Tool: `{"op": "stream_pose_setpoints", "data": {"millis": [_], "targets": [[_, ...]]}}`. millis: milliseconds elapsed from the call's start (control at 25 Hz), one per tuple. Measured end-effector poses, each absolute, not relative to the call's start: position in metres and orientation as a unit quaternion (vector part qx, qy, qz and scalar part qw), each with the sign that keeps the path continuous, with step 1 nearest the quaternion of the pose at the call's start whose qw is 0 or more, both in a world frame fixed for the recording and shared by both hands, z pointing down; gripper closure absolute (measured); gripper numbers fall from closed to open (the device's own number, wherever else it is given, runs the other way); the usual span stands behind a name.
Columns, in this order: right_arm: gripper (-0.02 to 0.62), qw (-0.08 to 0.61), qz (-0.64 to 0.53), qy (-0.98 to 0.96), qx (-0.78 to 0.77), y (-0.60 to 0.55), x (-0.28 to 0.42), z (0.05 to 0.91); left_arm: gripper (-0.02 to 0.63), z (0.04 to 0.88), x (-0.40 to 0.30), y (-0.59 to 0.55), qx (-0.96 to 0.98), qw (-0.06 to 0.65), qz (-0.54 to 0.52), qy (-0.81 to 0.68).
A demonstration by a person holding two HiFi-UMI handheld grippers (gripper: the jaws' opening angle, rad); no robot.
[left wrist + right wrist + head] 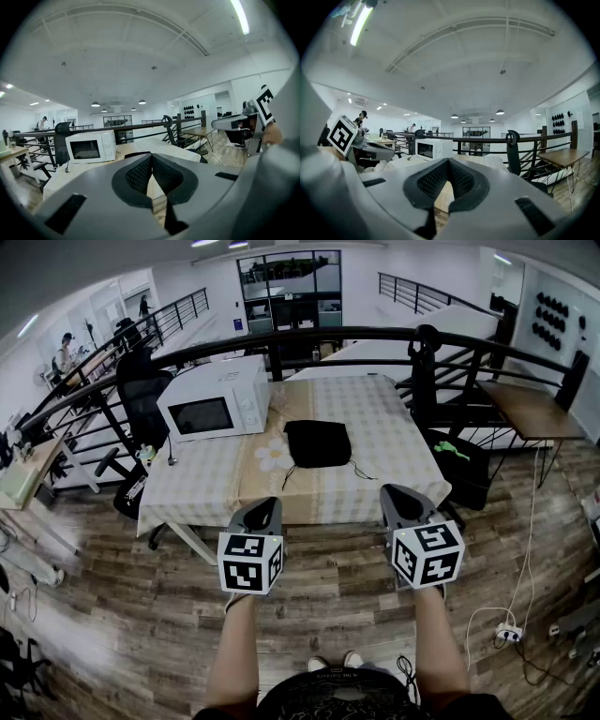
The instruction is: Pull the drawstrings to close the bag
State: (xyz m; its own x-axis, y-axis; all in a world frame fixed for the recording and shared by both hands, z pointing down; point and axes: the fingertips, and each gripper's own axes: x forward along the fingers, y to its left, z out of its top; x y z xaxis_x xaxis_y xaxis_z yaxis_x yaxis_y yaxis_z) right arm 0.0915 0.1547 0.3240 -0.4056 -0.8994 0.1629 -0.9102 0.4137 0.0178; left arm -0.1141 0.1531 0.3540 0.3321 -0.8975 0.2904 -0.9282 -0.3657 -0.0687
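Observation:
A black drawstring bag (317, 442) lies flat in the middle of a table (394, 427) covered with a checked cloth. Its thin black drawstrings (360, 470) trail off toward the table's near edge on both sides. My left gripper (263, 506) and right gripper (401, 495) hover side by side just short of that edge, well apart from the bag. Both are shut with nothing between the jaws. In the left gripper view, only a dark sliver of the bag (135, 153) shows above the closed left gripper (151, 161). In the right gripper view the right gripper (448, 164) is closed and hides the bag.
A white microwave (214, 399) stands on the table's left part. A black railing (309, 337) runs behind the table. A black office chair (141, 390) stands to the left, a wooden side table (530, 409) to the right. A power strip (507, 634) with cables lies on the floor.

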Motion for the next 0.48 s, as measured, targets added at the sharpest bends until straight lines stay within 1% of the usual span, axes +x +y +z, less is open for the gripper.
{"op": "stream_pose_setpoints", "data": {"millis": [480], "targets": [[0.573, 0.068, 0.033, -0.832, 0.549, 0.149, 0.077, 0.331, 0.578, 0.356, -0.133, 0.138, 0.815, 0.062, 0.111, -0.565]]}}
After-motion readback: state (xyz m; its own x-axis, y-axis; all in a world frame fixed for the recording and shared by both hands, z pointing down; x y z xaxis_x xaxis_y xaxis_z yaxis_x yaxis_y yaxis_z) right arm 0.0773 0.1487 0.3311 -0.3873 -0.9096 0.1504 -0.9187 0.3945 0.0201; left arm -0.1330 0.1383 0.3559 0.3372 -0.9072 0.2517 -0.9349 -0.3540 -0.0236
